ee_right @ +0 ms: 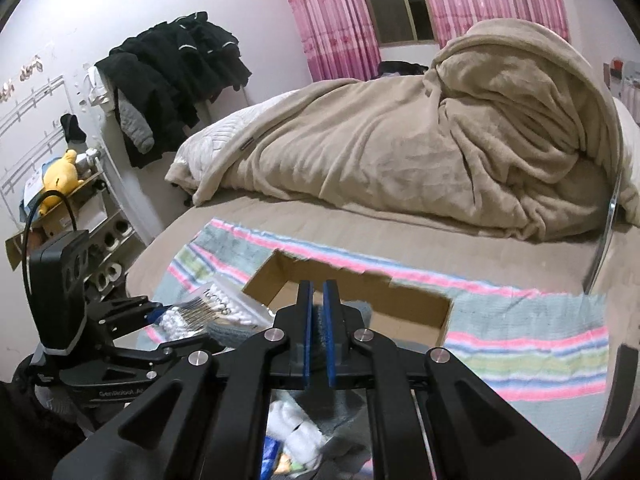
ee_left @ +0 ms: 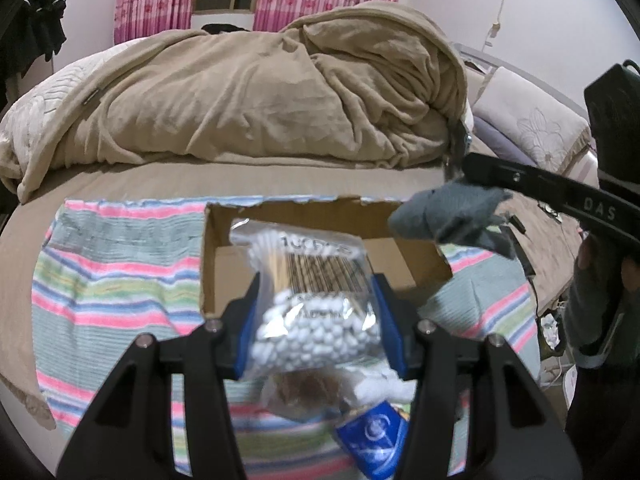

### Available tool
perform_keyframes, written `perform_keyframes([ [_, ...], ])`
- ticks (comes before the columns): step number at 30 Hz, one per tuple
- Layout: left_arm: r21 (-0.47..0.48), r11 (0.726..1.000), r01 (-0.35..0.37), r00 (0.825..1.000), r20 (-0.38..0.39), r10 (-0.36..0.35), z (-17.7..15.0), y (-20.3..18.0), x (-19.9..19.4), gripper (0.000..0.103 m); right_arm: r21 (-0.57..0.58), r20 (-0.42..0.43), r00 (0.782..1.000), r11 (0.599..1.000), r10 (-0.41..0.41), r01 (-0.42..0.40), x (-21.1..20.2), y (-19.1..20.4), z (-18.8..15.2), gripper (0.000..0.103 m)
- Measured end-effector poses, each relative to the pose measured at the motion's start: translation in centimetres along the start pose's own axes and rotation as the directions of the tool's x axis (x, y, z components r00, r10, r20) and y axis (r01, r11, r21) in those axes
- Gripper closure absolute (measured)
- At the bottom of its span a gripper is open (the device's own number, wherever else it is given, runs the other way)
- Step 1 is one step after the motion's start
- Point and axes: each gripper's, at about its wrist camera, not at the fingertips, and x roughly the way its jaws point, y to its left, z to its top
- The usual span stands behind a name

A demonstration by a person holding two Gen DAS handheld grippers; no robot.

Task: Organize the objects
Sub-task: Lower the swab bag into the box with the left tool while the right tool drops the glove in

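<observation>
My left gripper [ee_left: 316, 300] is shut on a clear bag of cotton swabs [ee_left: 308, 280] and holds it over the near edge of an open cardboard box [ee_left: 224, 264]. The box lies on a striped towel [ee_left: 112, 280] on the bed. My right gripper [ee_right: 319, 312] is shut on a grey cloth [ee_right: 320, 320]; in the left wrist view the cloth [ee_left: 452, 216] hangs from it above the box's right far corner. The swab bag also shows in the right wrist view [ee_right: 208, 312], at the left by the box [ee_right: 408, 316].
A blue packet [ee_left: 372, 440] and white items [ee_left: 380, 388] lie on the towel below my left gripper. A rumpled beige blanket [ee_left: 260, 92] fills the far half of the bed. Pillows [ee_left: 528, 120] are at the right. A rack with black clothes [ee_right: 168, 76] stands left of the bed.
</observation>
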Motion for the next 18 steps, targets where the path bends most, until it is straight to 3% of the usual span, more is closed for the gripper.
perform_keyframes([
  [8,-0.021,1.000,0.015,1.000,-0.017,-0.015,1.8,1.0,3.6,0.051,-0.007,-0.044,0.998,0.999,-0.038,0.037,4.5,-2.3,0.6,0.097],
  [18,-0.036,0.999,0.025,0.997,-0.070,-0.027,1.9,1.8,8.4,0.051,0.015,-0.121,0.992,0.999,-0.046,0.048,9.4,-4.6,-2.1,0.097],
])
